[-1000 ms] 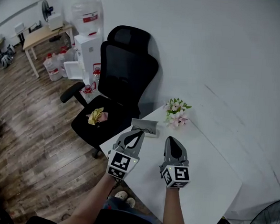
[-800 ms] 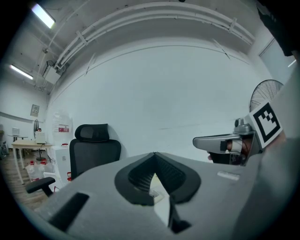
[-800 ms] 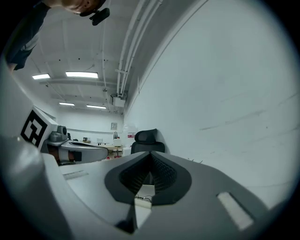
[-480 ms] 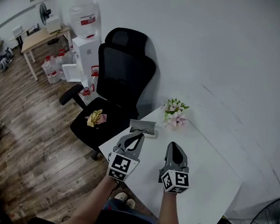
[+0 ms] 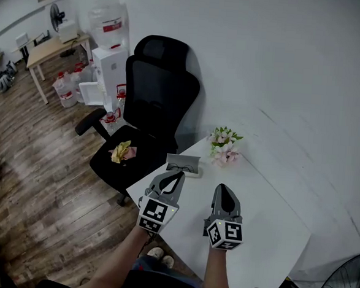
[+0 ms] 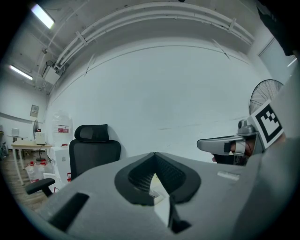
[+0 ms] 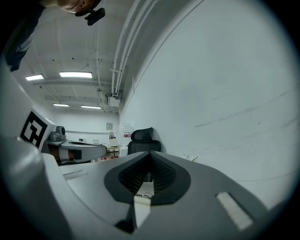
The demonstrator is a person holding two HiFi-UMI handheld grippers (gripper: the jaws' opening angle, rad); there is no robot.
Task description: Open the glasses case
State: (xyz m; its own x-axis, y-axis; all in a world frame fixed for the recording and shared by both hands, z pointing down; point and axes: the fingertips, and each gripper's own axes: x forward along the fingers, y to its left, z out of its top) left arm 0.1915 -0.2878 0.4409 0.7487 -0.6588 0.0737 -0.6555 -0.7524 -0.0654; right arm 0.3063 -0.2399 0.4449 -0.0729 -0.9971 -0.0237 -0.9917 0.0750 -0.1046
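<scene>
2 sets of fingers are closed, empty: left gripper (image 5: 178, 173), right gripper (image 5: 221, 187), near glasses case (image 5: 183, 166).

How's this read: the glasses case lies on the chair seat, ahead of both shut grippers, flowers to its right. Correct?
No. In the head view the glasses case lies on the white table, at the edge nearest the chair, not on the seat. It is ahead of the shut left gripper and right gripper, flowers to its right.
</scene>
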